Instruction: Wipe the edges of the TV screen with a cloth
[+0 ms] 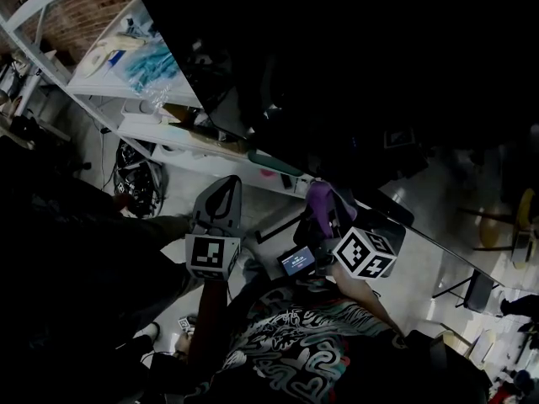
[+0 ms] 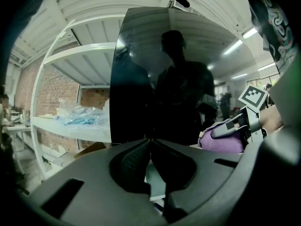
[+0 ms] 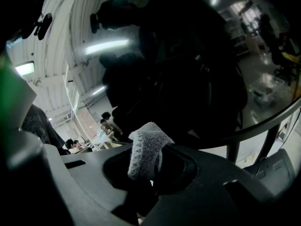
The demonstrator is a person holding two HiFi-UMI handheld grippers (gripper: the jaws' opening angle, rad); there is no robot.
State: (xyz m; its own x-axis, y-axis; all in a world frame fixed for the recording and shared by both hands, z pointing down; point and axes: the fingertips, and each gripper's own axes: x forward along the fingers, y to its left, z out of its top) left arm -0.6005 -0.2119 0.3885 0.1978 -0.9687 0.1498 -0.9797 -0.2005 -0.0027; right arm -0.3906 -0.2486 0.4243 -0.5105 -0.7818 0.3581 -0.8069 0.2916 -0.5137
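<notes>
Pinching a small fold of purple cloth (image 3: pixel 141 160), the right gripper (image 3: pixel 148 147) is risking bare jaws scraping the TV screen (image 3: pixel 188 69); the left gripper (image 2: pixel 150 141) is idling, pressed together, empty.

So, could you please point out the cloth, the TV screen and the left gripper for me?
cloth (image 3: pixel 146 145), right gripper view, on its upstanding tuft.
TV screen (image 2: pixel 136 69), left gripper view, on the dark glass.
left gripper (image 2: pixel 150 141), left gripper view, where its tips meet.
</notes>
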